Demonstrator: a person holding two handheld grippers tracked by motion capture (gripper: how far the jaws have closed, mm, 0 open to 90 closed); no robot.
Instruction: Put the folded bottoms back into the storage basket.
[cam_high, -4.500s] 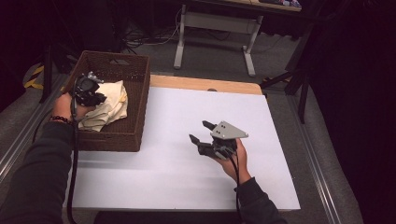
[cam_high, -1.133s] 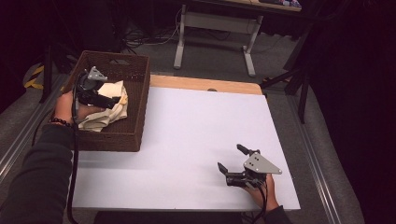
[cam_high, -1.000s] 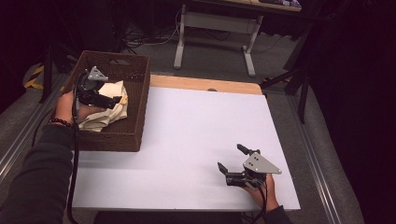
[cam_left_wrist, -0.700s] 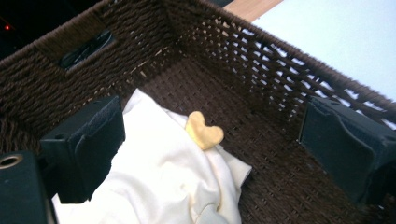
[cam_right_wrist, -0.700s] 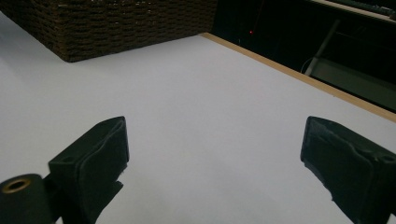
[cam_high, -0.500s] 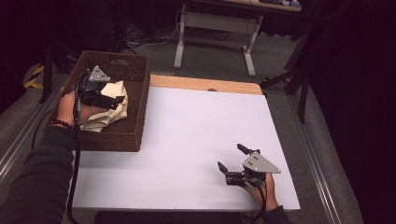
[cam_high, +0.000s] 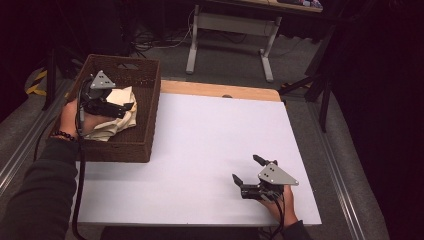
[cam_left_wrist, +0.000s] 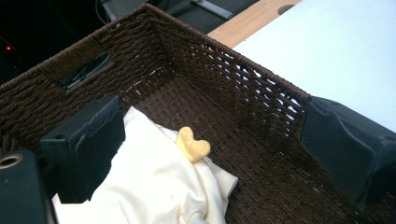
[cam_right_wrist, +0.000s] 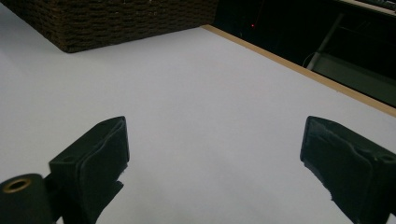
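Left hand-held gripper (cam_high: 125, 107) has lifted above cloth (cam_high: 116, 123).

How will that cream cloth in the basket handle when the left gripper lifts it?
Probably floppy: the cloth lies crumpled in soft folds in the basket, so it should sag and trail. Likely light for its bulk. The left gripper has its jaws wide open above it; a pinch on a fold may lift just one layer.

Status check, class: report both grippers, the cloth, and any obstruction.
Left gripper open over cream cloth in basket. Right gripper open, empty, above white table. No obstruction.
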